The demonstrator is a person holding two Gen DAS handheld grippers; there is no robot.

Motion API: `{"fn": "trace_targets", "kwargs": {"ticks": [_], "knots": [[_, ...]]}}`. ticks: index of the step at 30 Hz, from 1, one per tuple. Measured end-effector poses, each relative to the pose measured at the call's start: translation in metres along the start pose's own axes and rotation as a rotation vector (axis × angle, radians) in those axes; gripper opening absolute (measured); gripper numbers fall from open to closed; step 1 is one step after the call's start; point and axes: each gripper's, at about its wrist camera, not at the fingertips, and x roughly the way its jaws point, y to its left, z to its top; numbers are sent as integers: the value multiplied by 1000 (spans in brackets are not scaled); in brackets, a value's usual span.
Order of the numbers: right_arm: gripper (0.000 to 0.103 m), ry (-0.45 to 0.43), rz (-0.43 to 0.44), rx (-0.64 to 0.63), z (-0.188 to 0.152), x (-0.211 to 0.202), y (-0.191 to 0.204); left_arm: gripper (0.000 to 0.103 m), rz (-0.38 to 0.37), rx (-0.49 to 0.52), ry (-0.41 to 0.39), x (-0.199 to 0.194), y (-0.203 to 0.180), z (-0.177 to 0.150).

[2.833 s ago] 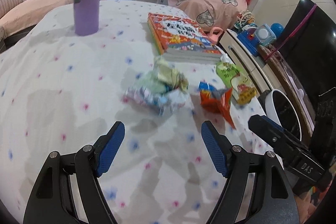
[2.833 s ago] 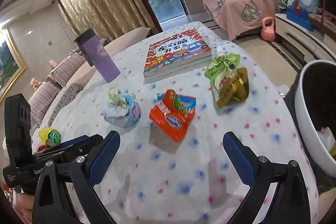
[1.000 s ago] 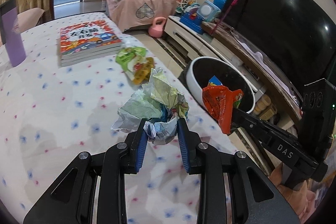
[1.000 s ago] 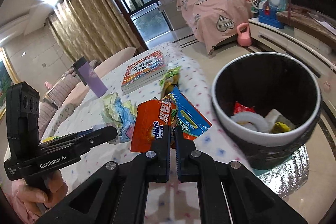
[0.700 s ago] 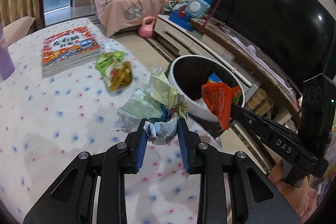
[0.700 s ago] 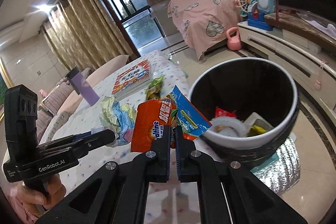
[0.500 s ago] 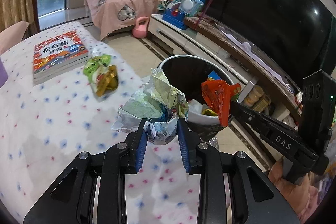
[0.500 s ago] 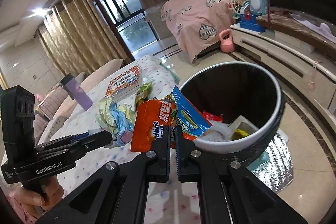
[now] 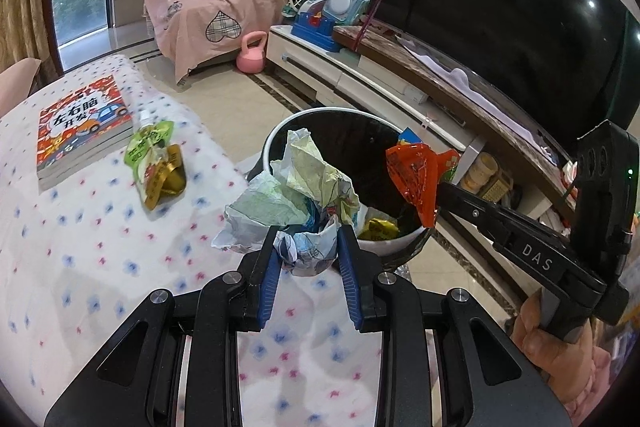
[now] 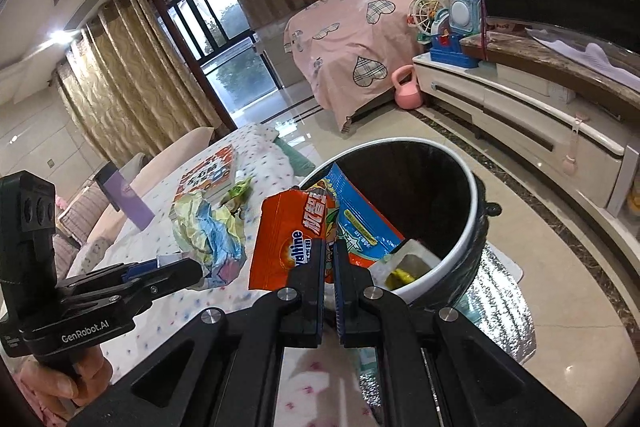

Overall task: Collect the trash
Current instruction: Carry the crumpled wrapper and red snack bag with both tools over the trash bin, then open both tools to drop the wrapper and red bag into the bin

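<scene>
My left gripper (image 9: 308, 247) is shut on a crumpled paper ball (image 9: 296, 199), held at the table edge just before the black trash bin (image 9: 320, 115). My right gripper (image 10: 329, 259) is shut on an orange snack wrapper (image 10: 292, 235), held over the near rim of the bin (image 10: 472, 211). In the left wrist view the wrapper (image 9: 416, 175) hangs over the bin's right side. The paper ball also shows in the right wrist view (image 10: 208, 231). A green and gold snack pouch (image 9: 158, 159) lies on the spotted tablecloth (image 9: 80, 247). Trash lies in the bin bottom.
A stack of picture books (image 9: 80, 131) lies at the table's far left. A purple cup (image 10: 124, 195) stands further back. A TV stand (image 9: 360, 79) with toys, a big TV (image 9: 500, 7) and a pink kettlebell (image 9: 252, 53) lie beyond the bin.
Both grippers have carried their trash from over the table toward the bin, which is now closer and directly ahead. The grips have not changed.
</scene>
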Motion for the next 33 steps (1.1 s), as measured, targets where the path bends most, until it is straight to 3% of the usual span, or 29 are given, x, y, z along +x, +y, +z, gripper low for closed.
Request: {"fn": "trace_targets", "kwargs": {"ticks": [18, 33], "knots": [[4, 3, -37, 1, 18, 9, -25, 27, 0, 45, 22, 31, -19, 26], [4, 57, -68, -15, 32, 31, -33, 27, 27, 74, 77, 63, -25, 37]]}}
